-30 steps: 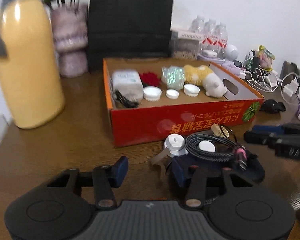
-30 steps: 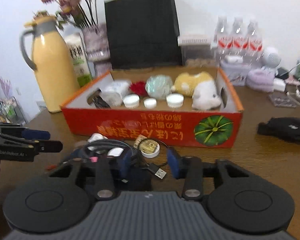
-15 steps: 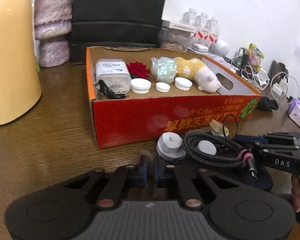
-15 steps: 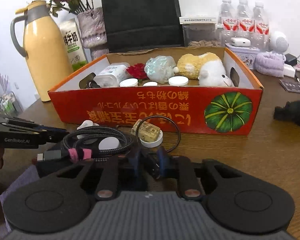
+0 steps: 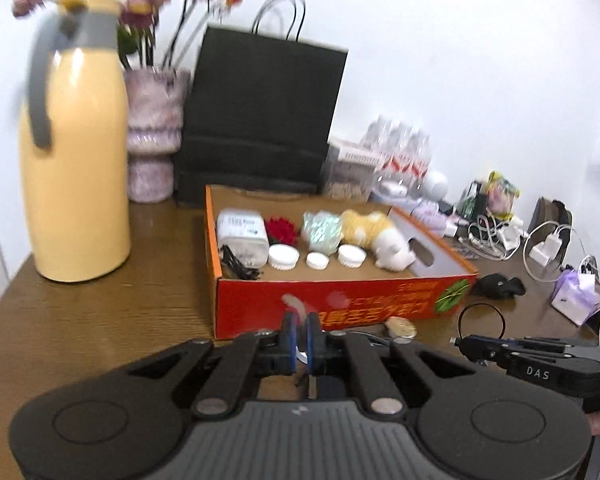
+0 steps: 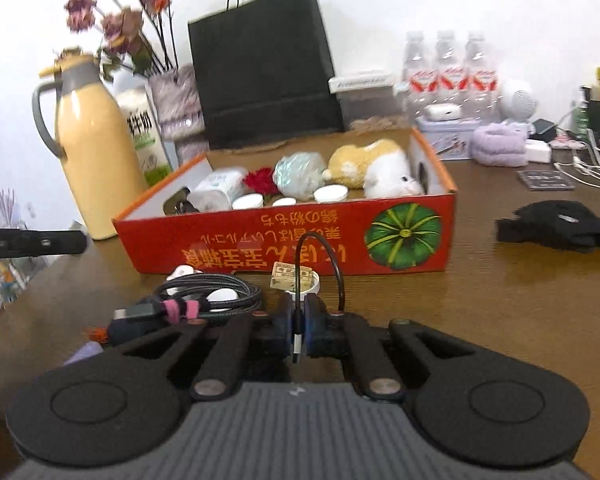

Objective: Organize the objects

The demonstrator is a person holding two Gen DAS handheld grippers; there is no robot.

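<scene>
The left gripper (image 5: 299, 326) is hanging above the wooden counter (image 5: 100, 320) in front of the red box (image 5: 340, 308). Its jaws are pressing together on something thin and pale, which is sticking up a little between them; the picture is too blurred to tell what it is.

The right gripper (image 6: 299, 322) is also in front of the red box. Its jaws are clamping on a thin black cable (image 6: 320, 252), which is making a loop above the blue pads, and the silver plug of the cable is hanging down between the jaws.

Just left of the right gripper, a coiled braided cable (image 6: 220, 290) with a pink strap is lying on the counter, around a small white thing. A small round object with a yellow label (image 6: 296, 280) is lying close to the front wall of the box.

Inside the box, a plush toy (image 6: 376, 168), a crumpled plastic bag (image 6: 298, 174), a red flower (image 6: 260, 180), a white container (image 6: 220, 188) and three white lids (image 5: 316, 258) are lying in a row.

A yellow jug (image 5: 76, 176), a vase with flowers (image 5: 152, 136) and a black paper bag (image 5: 260, 120) are standing behind the box.
</scene>
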